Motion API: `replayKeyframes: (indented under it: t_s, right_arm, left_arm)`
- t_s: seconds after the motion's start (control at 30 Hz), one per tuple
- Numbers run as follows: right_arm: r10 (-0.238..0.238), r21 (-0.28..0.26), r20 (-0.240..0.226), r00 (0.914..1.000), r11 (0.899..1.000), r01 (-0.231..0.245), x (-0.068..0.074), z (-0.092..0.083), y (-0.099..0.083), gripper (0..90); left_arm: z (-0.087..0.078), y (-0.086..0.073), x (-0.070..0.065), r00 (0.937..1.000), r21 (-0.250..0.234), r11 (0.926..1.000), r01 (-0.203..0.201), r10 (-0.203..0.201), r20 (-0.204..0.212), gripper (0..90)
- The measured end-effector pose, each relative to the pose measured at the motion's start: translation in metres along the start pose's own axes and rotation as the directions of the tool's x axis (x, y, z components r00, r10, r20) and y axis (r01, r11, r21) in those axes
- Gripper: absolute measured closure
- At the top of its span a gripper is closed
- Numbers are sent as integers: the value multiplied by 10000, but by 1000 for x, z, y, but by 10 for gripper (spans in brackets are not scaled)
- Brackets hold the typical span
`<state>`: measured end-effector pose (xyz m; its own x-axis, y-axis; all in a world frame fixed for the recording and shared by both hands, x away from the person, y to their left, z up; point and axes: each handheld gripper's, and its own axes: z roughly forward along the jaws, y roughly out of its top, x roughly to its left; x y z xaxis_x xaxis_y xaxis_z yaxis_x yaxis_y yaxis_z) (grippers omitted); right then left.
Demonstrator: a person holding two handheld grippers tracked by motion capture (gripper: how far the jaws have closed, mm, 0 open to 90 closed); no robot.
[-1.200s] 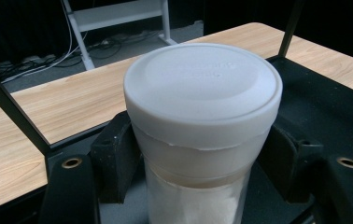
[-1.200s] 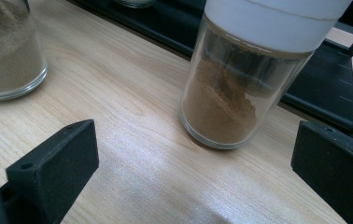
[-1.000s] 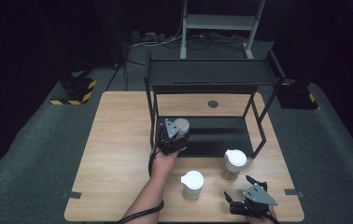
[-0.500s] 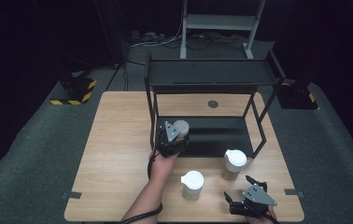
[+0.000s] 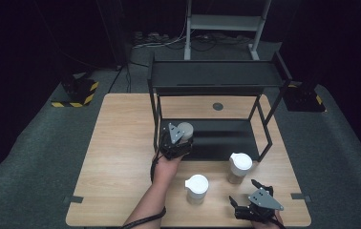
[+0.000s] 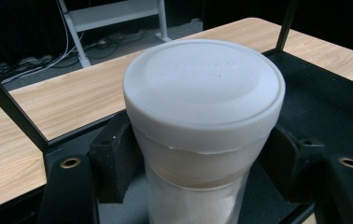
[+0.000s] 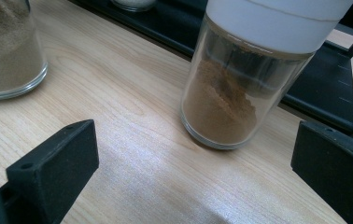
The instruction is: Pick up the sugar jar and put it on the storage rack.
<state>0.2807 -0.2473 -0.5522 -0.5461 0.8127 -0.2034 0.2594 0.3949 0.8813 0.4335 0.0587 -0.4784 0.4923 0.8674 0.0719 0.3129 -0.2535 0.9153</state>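
Note:
My left gripper (image 5: 177, 139) is shut on a white-lidded glass jar (image 5: 185, 129) that stands at the left front corner of the black rack's lower shelf (image 5: 226, 138). In the left gripper view both pads (image 6: 114, 158) press the jar (image 6: 202, 93) just under its lid, and white powder shows inside. At the table's front right my right gripper (image 5: 243, 192) is open, jaws wide apart and nothing between them. A jar of brown powder (image 7: 230, 102) stands ahead of it, the same jar (image 5: 240, 167) near the rack's front edge.
Another white-lidded jar (image 5: 196, 188) with sandy powder (image 7: 6, 51) stands left of the brown one. The black two-level rack (image 5: 217, 76) takes up the back of the wooden table (image 5: 121, 157). Dark floor surrounds the table.

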Motion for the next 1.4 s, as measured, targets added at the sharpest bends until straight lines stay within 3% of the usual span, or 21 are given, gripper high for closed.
replayKeyframes:
  t_s: [0.17,0.53,0.73,1.0,1.4]
  right_arm:
    - [15,3,-5,10000,10000,-15,0,0,0,0]
    - [-11,14,14,10000,10000,11,0,0,0,0]
    - [-24,17,12,10000,10000,24,0,0,0,0]
    - [-22,21,10,10000,10000,21,0,0,0,0]
    - [-34,28,17,10000,10000,34,0,0,0,0]
  left_arm:
    - [-1,2,1,9998,-56,9998,188,-188,-11,281]
    - [-6,6,-1,9998,-183,9998,122,-125,-132,95]
    - [-9,8,0,9994,-216,9991,358,-359,-30,19]
    - [-15,6,2,9985,-258,9984,499,-493,225,6]
    - [-32,10,2,9986,-605,9976,347,-323,407,6]
